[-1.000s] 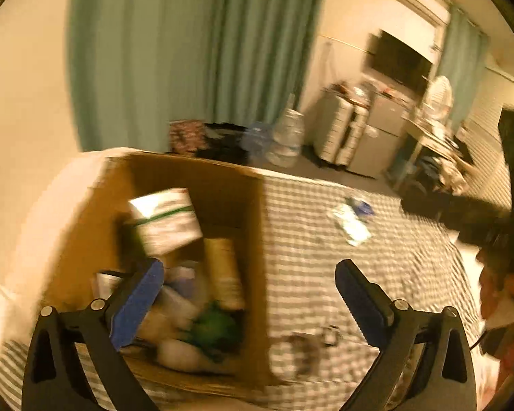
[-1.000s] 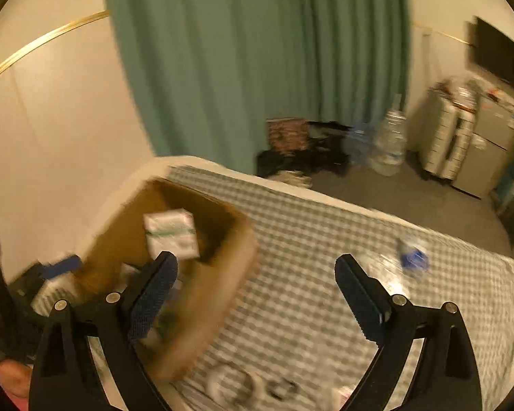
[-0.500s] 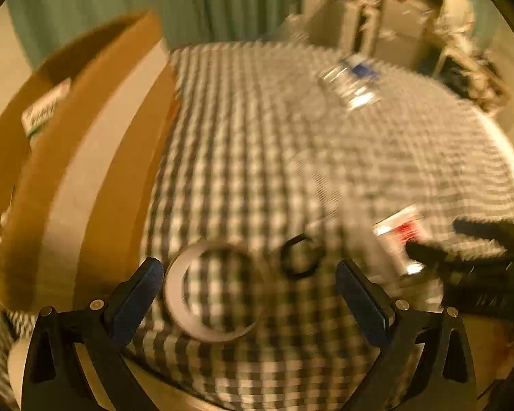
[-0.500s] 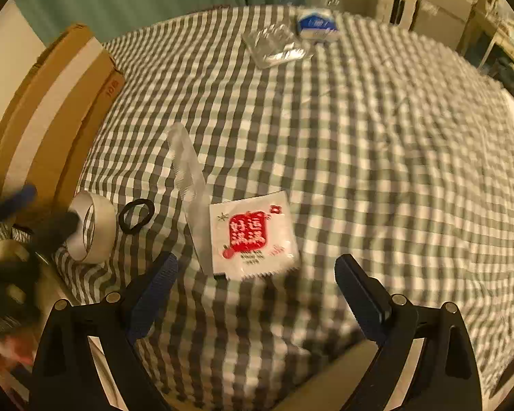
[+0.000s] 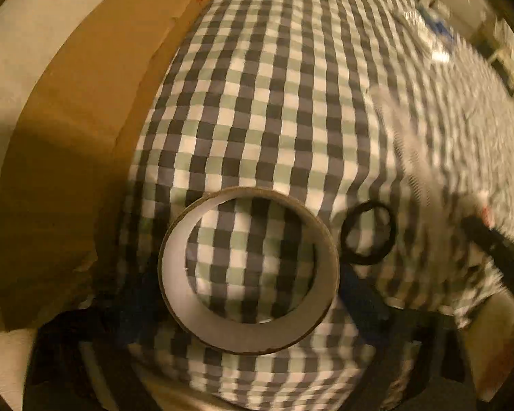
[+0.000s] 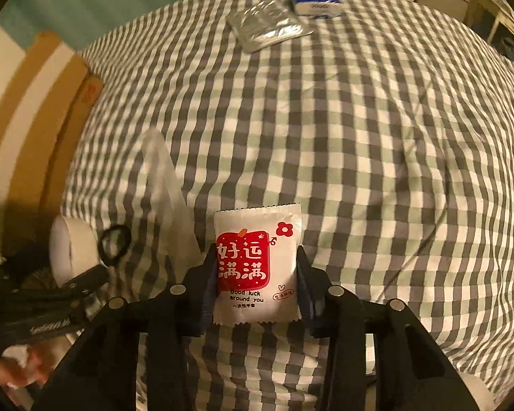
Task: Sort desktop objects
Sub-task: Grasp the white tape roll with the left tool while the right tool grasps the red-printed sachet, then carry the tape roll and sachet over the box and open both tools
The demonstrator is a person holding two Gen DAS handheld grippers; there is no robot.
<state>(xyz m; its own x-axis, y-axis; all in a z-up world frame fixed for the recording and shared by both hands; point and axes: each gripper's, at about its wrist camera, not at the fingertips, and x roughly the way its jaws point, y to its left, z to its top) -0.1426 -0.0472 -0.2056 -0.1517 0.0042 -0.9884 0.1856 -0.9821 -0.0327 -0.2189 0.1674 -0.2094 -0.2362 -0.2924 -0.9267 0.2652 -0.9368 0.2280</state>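
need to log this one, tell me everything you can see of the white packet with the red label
The white packet is a small flat sachet, glossy like plastic film, with serrated top and bottom edges. A red panel carries white characters, a red flower and "Good luck around you". It lies on the checked cloth, between the closing fingers of the right claw.

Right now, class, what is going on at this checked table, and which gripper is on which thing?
A person works two handheld grippers over a checked tablecloth. The right gripper is closing on a white sachet with a red label, its pads at the packet's sides. The left gripper straddles a roll of tape and is closing too. A black hair tie lies beside the roll, and a cardboard box stands at the left.
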